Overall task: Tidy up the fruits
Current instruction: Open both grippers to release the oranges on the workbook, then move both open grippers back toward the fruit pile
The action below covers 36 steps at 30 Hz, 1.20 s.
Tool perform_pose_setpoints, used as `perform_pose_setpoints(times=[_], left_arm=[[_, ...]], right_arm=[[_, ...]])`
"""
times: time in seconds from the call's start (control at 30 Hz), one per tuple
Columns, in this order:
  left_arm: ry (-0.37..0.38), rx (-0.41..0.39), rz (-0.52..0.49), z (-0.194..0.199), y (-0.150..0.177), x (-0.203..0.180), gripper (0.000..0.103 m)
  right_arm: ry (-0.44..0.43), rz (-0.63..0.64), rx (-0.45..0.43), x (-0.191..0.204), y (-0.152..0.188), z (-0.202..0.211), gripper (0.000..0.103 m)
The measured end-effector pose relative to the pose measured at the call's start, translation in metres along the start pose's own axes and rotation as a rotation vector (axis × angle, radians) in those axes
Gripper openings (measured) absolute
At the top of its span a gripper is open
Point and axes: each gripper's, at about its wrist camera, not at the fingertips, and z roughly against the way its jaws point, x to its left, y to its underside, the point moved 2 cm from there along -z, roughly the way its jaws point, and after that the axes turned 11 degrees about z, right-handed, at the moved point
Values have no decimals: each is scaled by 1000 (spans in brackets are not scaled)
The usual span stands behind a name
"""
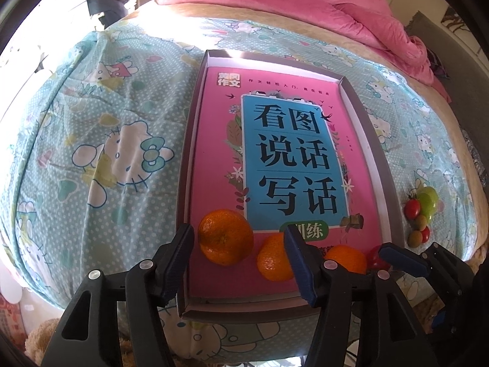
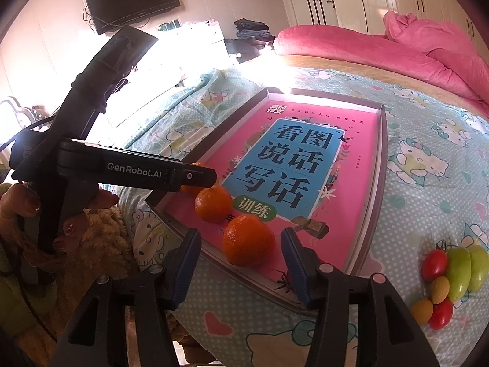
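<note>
Pink book cover fills the floor of the shallow grey tray (image 1: 377,153) lying on my patterned bedsheet (image 1: 101,128). Three oranges sit on that cover, bunched along the tray's near edge.

In my left view the biggest orange (image 1: 225,237) lies at about 12 o'clock from my left tongs (image 1: 238,260), whose fingers stand spread with nothing pressed between them. The left finger hangs outside the tray's left wall; the right finger crosses in front of the second orange (image 1: 272,258). The third orange (image 1: 347,258) lies at 3 o'clock from that, beside a red fruit half hidden by my other tongs.

In my right view the right tongs (image 2: 241,263) are also spread, and the nearest orange (image 2: 248,240) sits between the tips with a gap on each side. The tips hover over the tray's near rim (image 2: 244,278).

Beyond 12 o'clock, the far end of the tray is bare cover. Outside the tray's right wall, at about 3 o'clock, a small pile of tomatoes and green fruits (image 2: 452,275) rests on the sheet, well apart from the tray. A pink quilt (image 1: 351,6) is heaped at the far end.
</note>
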Motion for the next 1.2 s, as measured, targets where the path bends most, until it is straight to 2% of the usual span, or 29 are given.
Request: perform_pose_setpoints(times=[0.4, 0.57, 0.7, 0.83, 1.2], left_arm=[[53, -86, -43, 23, -1, -12, 68], [59, -105, -61, 27, 0, -17, 68], [68, -115, -63, 30, 0, -17, 68], [73, -120, -64, 32, 0, -18, 68], [121, -135, -82, 44, 6, -35, 68]], right_arm=[[17, -26, -21, -8, 2, 10, 56], [23, -29, -28, -10, 3, 12, 59], [28, -23, -34, -9, 3, 15, 60], [27, -27, -47, -9, 3, 18, 65], [50, -42, -82, -16, 3, 35, 65]])
